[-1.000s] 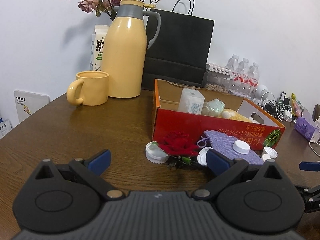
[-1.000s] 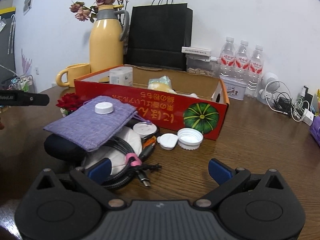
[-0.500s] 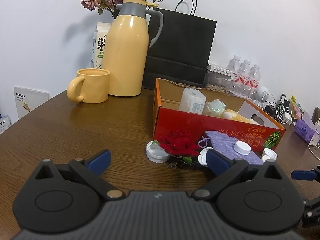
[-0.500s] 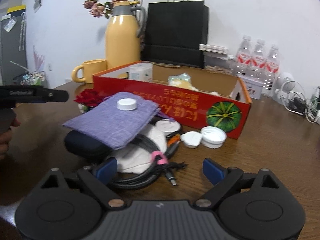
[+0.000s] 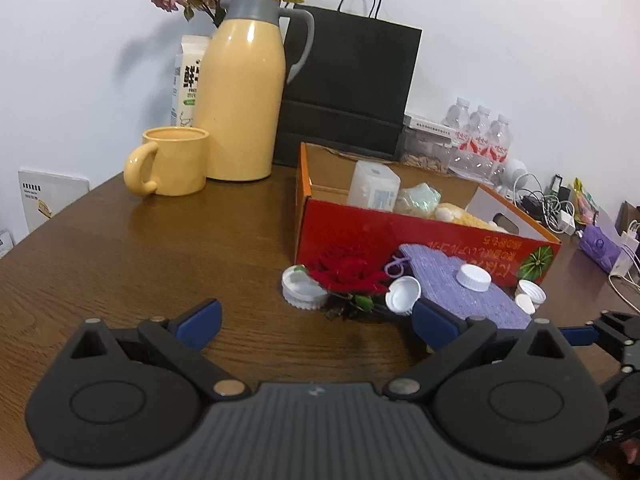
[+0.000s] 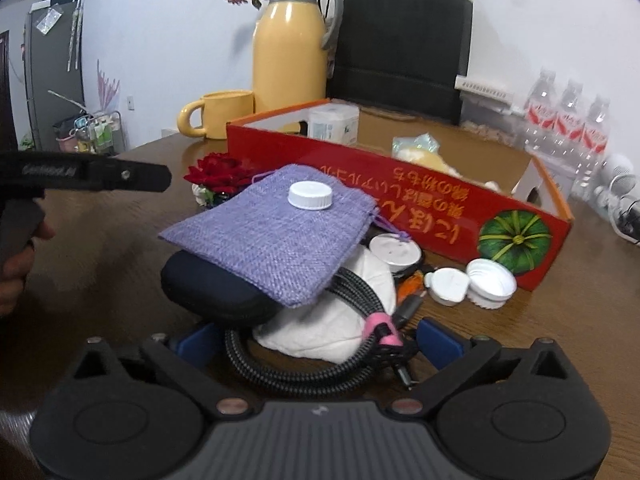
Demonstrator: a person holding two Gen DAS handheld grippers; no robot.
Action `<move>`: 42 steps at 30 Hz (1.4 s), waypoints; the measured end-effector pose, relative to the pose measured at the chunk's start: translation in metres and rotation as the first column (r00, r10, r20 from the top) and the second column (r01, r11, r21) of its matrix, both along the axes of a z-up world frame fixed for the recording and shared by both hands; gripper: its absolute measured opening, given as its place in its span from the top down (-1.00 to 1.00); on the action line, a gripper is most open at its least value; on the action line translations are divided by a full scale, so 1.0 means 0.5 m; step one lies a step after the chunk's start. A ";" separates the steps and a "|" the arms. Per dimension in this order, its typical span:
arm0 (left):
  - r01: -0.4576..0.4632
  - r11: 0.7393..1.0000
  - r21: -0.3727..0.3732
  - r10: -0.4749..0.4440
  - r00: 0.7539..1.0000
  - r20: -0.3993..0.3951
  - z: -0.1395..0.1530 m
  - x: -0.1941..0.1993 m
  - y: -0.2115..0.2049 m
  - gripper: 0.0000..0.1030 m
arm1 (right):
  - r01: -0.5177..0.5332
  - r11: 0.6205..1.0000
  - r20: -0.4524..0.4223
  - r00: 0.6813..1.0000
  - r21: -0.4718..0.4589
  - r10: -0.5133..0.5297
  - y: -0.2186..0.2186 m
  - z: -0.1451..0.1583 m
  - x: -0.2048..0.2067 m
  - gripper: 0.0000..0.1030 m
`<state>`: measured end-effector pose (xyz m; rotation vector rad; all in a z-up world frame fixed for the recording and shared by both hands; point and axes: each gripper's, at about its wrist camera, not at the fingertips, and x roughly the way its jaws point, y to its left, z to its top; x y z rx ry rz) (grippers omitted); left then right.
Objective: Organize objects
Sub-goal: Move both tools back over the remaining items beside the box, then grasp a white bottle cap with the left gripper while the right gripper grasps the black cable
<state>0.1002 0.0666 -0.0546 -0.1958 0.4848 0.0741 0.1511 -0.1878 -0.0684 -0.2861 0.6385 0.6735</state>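
**Right gripper closing in on the pile beside the red box**

The right gripper (image 6: 320, 340) stood low at the near edge of the heap, its jaws opening to full width, with the braided black cable (image 6: 288, 364) and the white cloth (image 6: 320, 332) lying between them, nothing yet pinched. The left gripper (image 5: 316, 320) hovered over bare surface (image 5: 160, 248), jaws wide and empty. I judged the step to be picking one item from the pile; next the jaws had to close on the cable alone. The purple pouch (image 6: 272, 236) carried a white cap (image 6: 310, 196). The red box (image 6: 400, 184) bore upside-down yellow script I could not read, beside a pumpkin picture.
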 end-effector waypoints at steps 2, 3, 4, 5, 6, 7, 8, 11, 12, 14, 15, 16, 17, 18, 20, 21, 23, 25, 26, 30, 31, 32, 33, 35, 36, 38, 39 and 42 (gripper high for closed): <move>0.004 1.000 -0.002 -0.004 1.000 -0.007 -0.002 0.001 -0.001 -1.00 | 0.006 1.000 -0.012 1.000 0.009 -0.006 0.005 -0.003 0.006 -1.00; 0.004 1.000 -0.001 -0.004 1.000 -0.008 -0.003 0.001 -0.001 -1.00 | 0.008 1.000 -0.014 1.000 0.011 -0.008 0.007 -0.003 0.008 -1.00; 0.006 1.000 -0.003 -0.006 1.000 -0.009 -0.003 0.001 -0.001 -1.00 | 0.011 1.000 -0.015 1.000 0.012 -0.010 0.007 -0.004 0.009 -1.00; 0.010 1.000 -0.004 -0.010 1.000 -0.011 -0.002 0.002 -0.001 -1.00 | 0.014 1.000 -0.016 1.000 0.014 -0.014 0.007 -0.004 0.009 -0.99; 0.013 1.000 -0.004 -0.013 1.000 -0.014 -0.002 0.003 -0.002 -1.00 | 0.016 1.000 -0.014 1.000 0.019 -0.016 0.006 -0.003 0.009 -0.96; 0.017 1.000 -0.002 -0.017 1.000 -0.020 -0.001 0.005 -0.004 -1.00 | 0.016 1.000 -0.012 1.000 0.021 -0.016 0.005 -0.003 0.008 -0.94; 0.025 1.000 0.001 -0.025 0.999 -0.028 0.000 0.007 -0.008 -1.00 | 0.017 1.000 -0.009 1.000 0.021 -0.016 0.005 -0.003 0.007 -0.93; 0.054 0.998 0.016 -0.054 0.998 -0.038 0.010 0.013 -0.023 -1.00 | 0.015 0.999 0.017 1.000 0.030 -0.015 0.002 0.001 -0.002 -0.91; 0.062 0.998 0.019 -0.062 0.997 -0.035 0.015 0.015 -0.029 -1.00 | 0.016 0.999 0.026 1.000 0.036 -0.017 0.000 0.003 -0.005 -0.91; 0.079 0.997 0.026 -0.079 0.997 -0.025 0.027 0.022 -0.041 -1.00 | 0.023 0.999 0.049 0.999 0.041 -0.025 -0.006 0.007 -0.011 -0.89; 0.088 0.996 0.029 -0.088 0.996 -0.020 0.033 0.026 -0.047 -1.00 | 0.020 0.999 0.061 0.998 0.049 -0.023 -0.010 0.010 -0.015 -0.81; 0.099 0.995 0.032 -0.098 0.995 -0.018 0.039 0.031 -0.054 -1.00 | 0.018 0.998 0.080 0.997 0.059 -0.023 -0.014 0.014 -0.020 -0.46; 0.107 0.994 0.036 -0.107 0.994 -0.018 0.042 0.037 -0.060 -1.00 | 0.025 0.998 0.094 0.995 0.061 -0.031 -0.019 0.017 -0.023 -0.23; 0.114 0.993 0.041 -0.113 0.993 -0.018 0.046 0.043 -0.067 -1.00 | 0.026 0.997 0.093 0.995 0.071 -0.033 -0.025 0.019 -0.022 0.03; 0.128 0.991 0.049 -0.127 0.992 -0.017 0.053 0.054 -0.083 -1.00 | 0.055 0.996 0.086 0.994 0.067 -0.061 -0.036 0.017 -0.016 0.69; 0.132 0.990 0.053 -0.132 0.991 -0.014 0.056 0.058 -0.091 -1.00 | 0.065 0.996 0.080 0.994 0.065 -0.070 -0.042 0.016 -0.012 0.63; 0.138 0.989 0.052 -0.137 0.990 -0.010 0.058 0.061 -0.103 -1.00 | 0.073 0.992 0.064 0.995 0.102 -0.080 -0.058 0.020 -0.008 0.15; 0.143 0.989 0.048 -0.143 0.990 -0.013 0.057 0.062 -0.112 -1.00 | 0.092 0.988 0.075 0.992 0.124 -0.101 -0.072 0.027 -0.009 -0.59; 0.144 0.988 0.049 -0.143 0.989 -0.018 0.055 0.062 -0.115 -1.00 | 0.087 0.987 0.082 0.992 0.135 -0.098 -0.079 0.031 -0.011 -0.82; 0.135 0.989 0.054 -0.133 0.990 -0.041 0.052 0.064 -0.117 -1.00 | 0.075 0.992 0.094 0.992 0.099 -0.084 -0.092 0.029 0.002 -1.00; 0.133 0.990 0.056 -0.131 0.991 -0.043 0.052 0.064 -0.117 -1.00 | 0.078 0.994 0.085 0.993 0.077 -0.084 -0.093 0.023 0.011 -1.00; 0.135 0.989 0.058 -0.132 0.990 -0.044 0.053 0.064 -0.118 -1.00 | 0.081 0.995 0.072 0.994 0.062 -0.085 -0.095 0.019 0.021 -1.00; 0.140 0.988 0.061 -0.138 0.989 -0.046 0.054 0.066 -0.121 -1.00 | 0.081 0.995 0.060 0.995 0.054 -0.085 -0.096 0.015 0.030 -1.00; 0.157 0.985 0.072 -0.154 0.987 -0.049 0.058 0.072 -0.131 -1.00 | 0.081 0.996 0.039 0.996 0.038 -0.083 -0.097 0.008 0.050 -1.00; 0.168 0.983 0.078 -0.165 0.985 -0.050 0.059 0.076 -0.138 -1.00 | 0.081 0.996 0.034 0.996 0.032 -0.082 -0.098 0.006 0.057 -1.00; 0.190 0.977 0.092 -0.185 0.981 -0.056 0.060 0.085 -0.154 -1.00 | 0.076 0.996 -0.002 0.997 0.039 -0.076 -0.098 -0.002 0.075 -1.00; 0.200 0.975 0.100 -0.194 0.979 -0.060 0.059 0.091 -0.162 -1.00 | 0.075 0.996 -0.014 0.997 0.048 -0.074 -0.099 -0.004 0.082 -1.00; 0.224 0.968 0.113 -0.216 0.974 -0.074 0.053 0.110 -0.186 -1.00 | 0.070 0.996 -0.004 0.998 0.060 -0.070 -0.102 -0.005 0.079 -0.94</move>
